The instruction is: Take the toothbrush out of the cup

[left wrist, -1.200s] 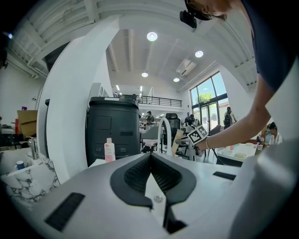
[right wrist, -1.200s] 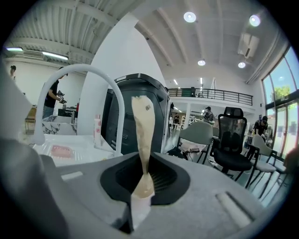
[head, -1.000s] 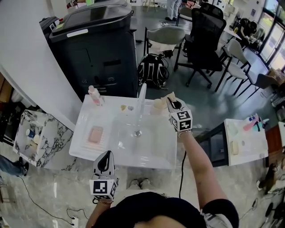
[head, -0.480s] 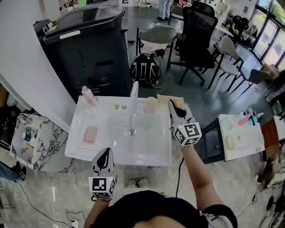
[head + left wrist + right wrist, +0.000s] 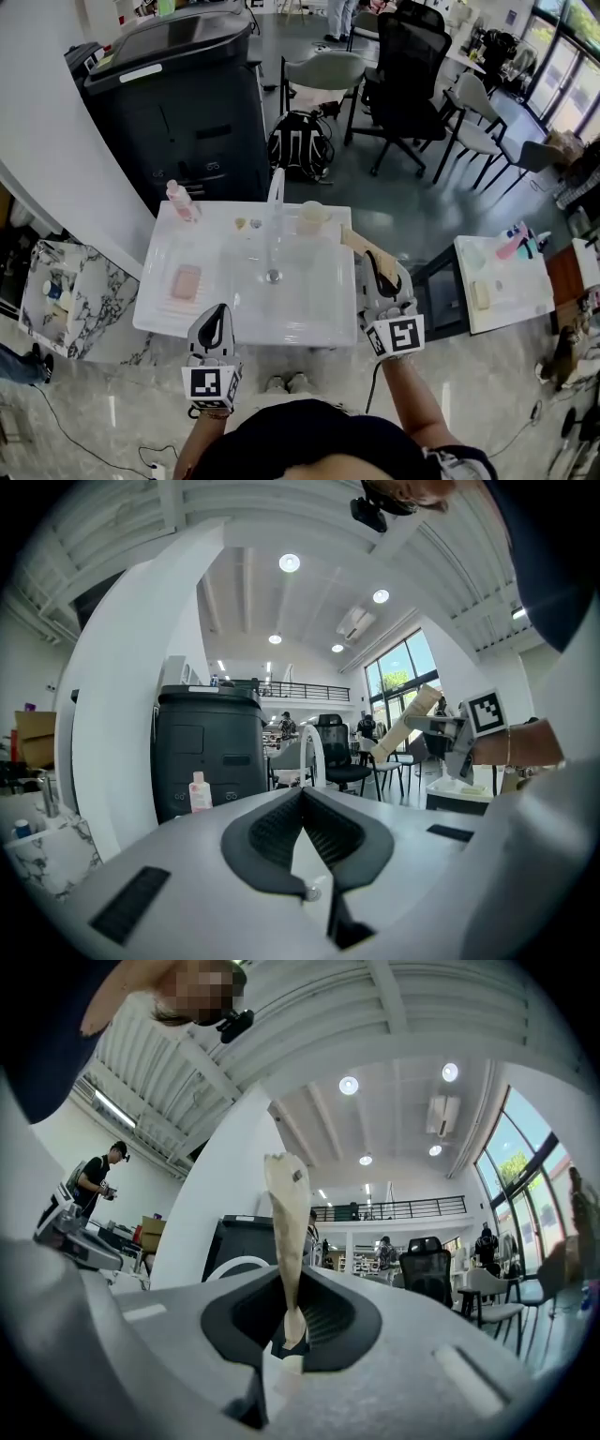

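A beige toothbrush (image 5: 355, 242) sticks out of my right gripper (image 5: 374, 260), which is shut on its handle. It hangs over the sink's right front edge, clear of the pale cup (image 5: 312, 217) at the back rim. In the right gripper view the toothbrush (image 5: 287, 1222) rises upright from between the jaws, head up. The left gripper view shows the toothbrush (image 5: 406, 726) slanting up from the right gripper (image 5: 448, 733). My left gripper (image 5: 218, 312) hovers at the sink's front edge with its jaws together and nothing in them (image 5: 302, 792).
The white sink (image 5: 159, 314) has a tall faucet (image 5: 276, 199), a pink soap bar (image 5: 186, 280) on its left and a pink bottle (image 5: 179, 200) at the back left. A black machine (image 5: 178, 103) stands behind it, a small white table (image 5: 502, 286) to the right, a marble shelf (image 5: 70, 305) to the left.
My right gripper has drawn back from the cup toward the person, to the sink's right front edge, carrying the toothbrush with it. The left gripper has stayed put.
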Demonstrator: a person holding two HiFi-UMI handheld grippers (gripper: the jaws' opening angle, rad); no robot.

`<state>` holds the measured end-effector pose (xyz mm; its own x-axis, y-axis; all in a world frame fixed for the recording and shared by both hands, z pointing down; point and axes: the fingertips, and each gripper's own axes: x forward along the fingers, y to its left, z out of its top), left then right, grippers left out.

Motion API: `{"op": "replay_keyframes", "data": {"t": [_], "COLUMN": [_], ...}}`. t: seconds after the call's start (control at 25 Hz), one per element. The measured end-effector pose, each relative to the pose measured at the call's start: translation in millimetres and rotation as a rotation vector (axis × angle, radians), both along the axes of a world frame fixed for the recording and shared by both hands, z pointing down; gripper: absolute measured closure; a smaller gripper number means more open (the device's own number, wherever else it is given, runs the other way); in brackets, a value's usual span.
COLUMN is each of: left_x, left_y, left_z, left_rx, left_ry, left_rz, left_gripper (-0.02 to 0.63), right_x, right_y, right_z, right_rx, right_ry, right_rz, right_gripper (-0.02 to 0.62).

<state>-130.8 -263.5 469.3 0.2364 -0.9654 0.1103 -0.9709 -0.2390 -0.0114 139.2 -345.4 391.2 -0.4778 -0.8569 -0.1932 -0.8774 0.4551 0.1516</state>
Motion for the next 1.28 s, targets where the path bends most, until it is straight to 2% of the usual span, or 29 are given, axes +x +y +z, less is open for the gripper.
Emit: {"op": "replay_keyframes", "data": {"t": [0.24, 0.48, 0.64, 1.28], "left_x": [-4, -10, -12, -12], "left_y": [-5, -10, -12, -13], "left_z": [-3, -5, -6, -3], "left_rx": [0.007, 0.013, 0.019, 0.008], "left_ry": [0.002, -0.001, -0.014, -0.005], "left_rz": [-0.002, -0.023, -0.031, -0.041], "left_gripper": [0.603, 0.603, 0.603, 0.603], "right_x": [7, 17, 20, 18], "right_y": [41, 61, 65, 67], "right_z": [3, 31, 46, 65], "right_rx": [0.005, -0.072, -0.114, -0.174], "right_ry": [-0.029, -0.065, -0.081, -0.089], "right_rz": [0.043, 0.091, 0.113, 0.126], "right_gripper": [0.561, 0.561, 0.561, 0.561]}}
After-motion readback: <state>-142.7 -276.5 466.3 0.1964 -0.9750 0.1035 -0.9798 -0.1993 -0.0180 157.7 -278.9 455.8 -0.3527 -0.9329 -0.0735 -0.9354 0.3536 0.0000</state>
